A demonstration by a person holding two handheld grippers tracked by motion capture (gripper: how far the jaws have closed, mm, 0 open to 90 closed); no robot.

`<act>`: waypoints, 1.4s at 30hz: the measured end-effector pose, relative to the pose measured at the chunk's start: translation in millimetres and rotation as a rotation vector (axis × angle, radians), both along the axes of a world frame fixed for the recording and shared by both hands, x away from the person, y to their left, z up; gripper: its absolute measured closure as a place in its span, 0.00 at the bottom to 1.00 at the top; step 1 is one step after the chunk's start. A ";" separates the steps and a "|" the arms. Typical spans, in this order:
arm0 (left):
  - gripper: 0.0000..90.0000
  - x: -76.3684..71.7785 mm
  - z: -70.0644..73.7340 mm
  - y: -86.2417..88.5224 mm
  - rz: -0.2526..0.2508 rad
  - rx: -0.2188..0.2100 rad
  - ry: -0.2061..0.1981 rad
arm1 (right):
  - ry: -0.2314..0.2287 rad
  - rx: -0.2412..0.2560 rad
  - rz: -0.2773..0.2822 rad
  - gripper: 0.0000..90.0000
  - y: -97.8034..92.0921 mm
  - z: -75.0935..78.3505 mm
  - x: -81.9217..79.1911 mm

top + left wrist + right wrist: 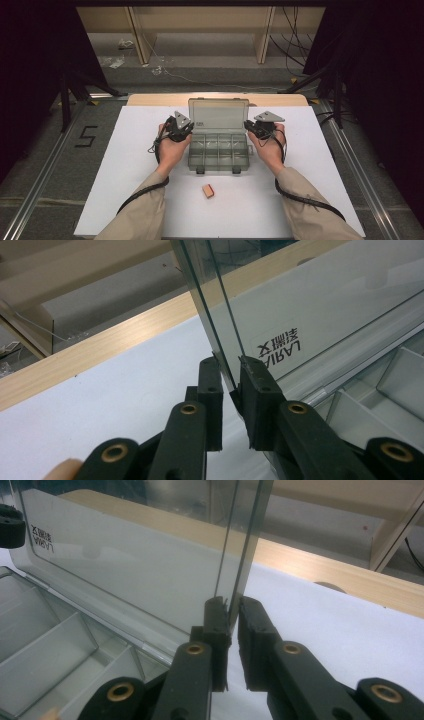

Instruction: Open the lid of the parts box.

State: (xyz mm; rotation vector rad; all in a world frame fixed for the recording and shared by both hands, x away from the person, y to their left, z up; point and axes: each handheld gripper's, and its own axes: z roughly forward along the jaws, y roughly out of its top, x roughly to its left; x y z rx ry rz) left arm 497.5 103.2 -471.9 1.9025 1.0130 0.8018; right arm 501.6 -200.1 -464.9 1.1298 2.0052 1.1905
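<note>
Lid point(218, 115) of a clear plastic organiser box point(219, 150) stands raised at the middle of the white sheet point(130, 165) in the high view, hinged at the box's far side, with the divided tray below it lying open toward the person. The left gripper point(186, 127) sits at the lid's left edge and the right gripper point(250, 126) at its right edge, each held in a hand coming up from the near side. A small tan block point(208, 191) lies alone on the sheet nearer the person, well apart from the box and between the two forearms. Two dark latches point(200, 170) jut from the box's near wall. Beyond the sheet runs the table's wooden edge point(150, 99), then grey floor with loose cables and pale shelf uprights.

In the left gripper view, the left gripper point(235, 382) has its jaws nearly together with the lid's thin side edge point(210, 315) running down between them; the pads look pinched on it. A printed label point(277, 351) shows through the lid, and tray dividers point(395, 380) lie to the right.

In the right gripper view, the right gripper point(234, 617) likewise clamps the lid's other side edge point(245, 545) between narrow-set jaws. The tray's compartments point(50, 650) spread at lower left, and the other gripper's black tip point(11, 525) peeks at the far left.
</note>
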 end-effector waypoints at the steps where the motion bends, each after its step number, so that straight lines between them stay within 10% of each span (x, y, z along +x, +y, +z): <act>1: 0.88 0.1 -0.2 0.0 0.000 0.001 0.001 | 0.003 0.000 -0.001 0.93 0.0 -0.4 0.1; 32: 0.85 3.8 -8.4 0.4 0.003 -0.009 0.058 | 0.042 -0.009 0.002 0.91 -0.5 -8.7 2.8; 42: 0.80 2.2 -5.5 4.5 0.031 -0.029 0.070 | 0.017 0.002 -0.009 0.74 -4.5 -7.5 5.5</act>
